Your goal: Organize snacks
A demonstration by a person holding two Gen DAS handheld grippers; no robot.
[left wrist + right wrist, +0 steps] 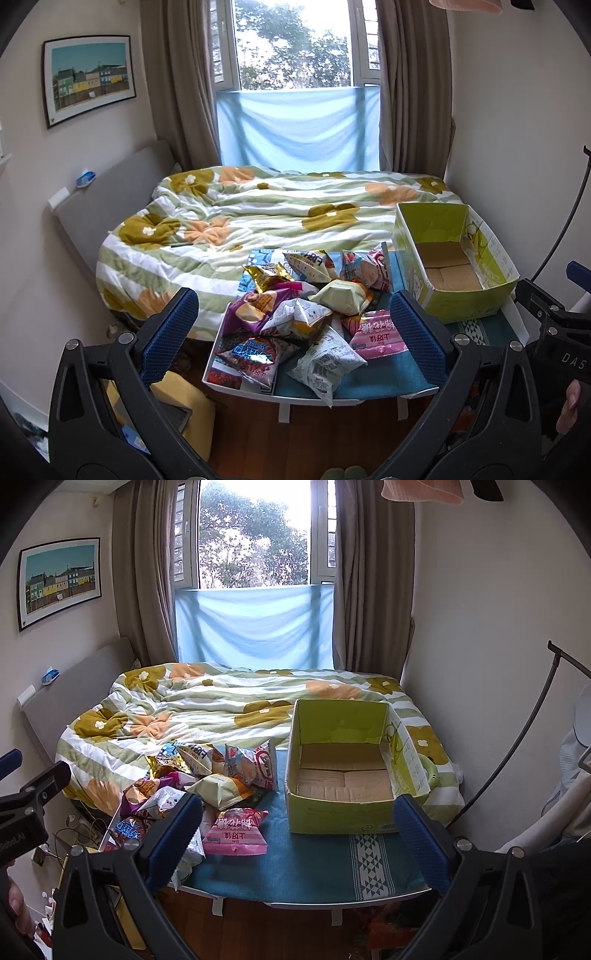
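Note:
A pile of several snack bags lies on the left of a small table with a teal cloth. A pink bag lies at the pile's near right edge; it also shows in the left wrist view. An empty green cardboard box stands open on the table's right; it also shows in the left wrist view. My left gripper is open and empty, held before the pile. My right gripper is open and empty, before the table between pile and box.
A bed with a flowered quilt lies right behind the table, under a window with curtains. Wooden floor lies below the table's front edge. A yellow object sits on the floor at left. A black stand pole leans at right.

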